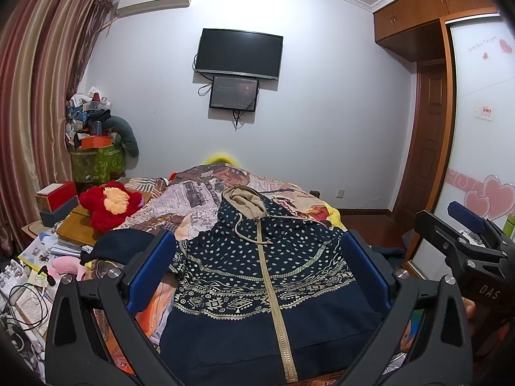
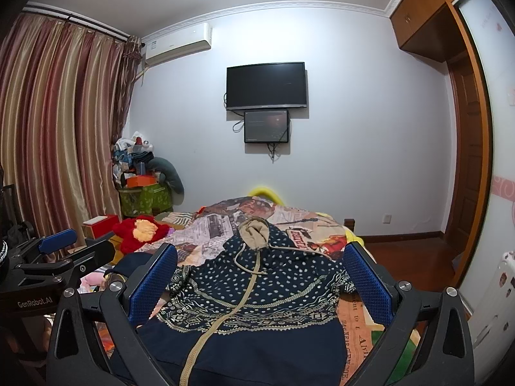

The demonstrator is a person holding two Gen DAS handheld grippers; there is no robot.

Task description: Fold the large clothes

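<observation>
A navy hooded zip jacket (image 1: pixel 257 283) with beige dots, patterned bands and a beige zipper lies flat on the bed, front side up, hood (image 1: pixel 243 201) pointing away; it also shows in the right wrist view (image 2: pixel 254 305). My left gripper (image 1: pixel 257 273) is open and empty, held above the jacket's lower half. My right gripper (image 2: pixel 257 283) is open and empty above the same area, and also shows at the right of the left wrist view (image 1: pixel 463 225). The left gripper shows at the left of the right wrist view (image 2: pixel 64 247).
The bed has a newspaper-print cover (image 1: pixel 193 199). A red plush toy (image 1: pixel 109 204), boxes, books and cables crowd the bed's left side. A green bin piled with clothes (image 1: pixel 95 160) stands by the curtain. A wardrobe (image 1: pixel 476 128) is on the right; a TV (image 1: pixel 238 53) hangs on the far wall.
</observation>
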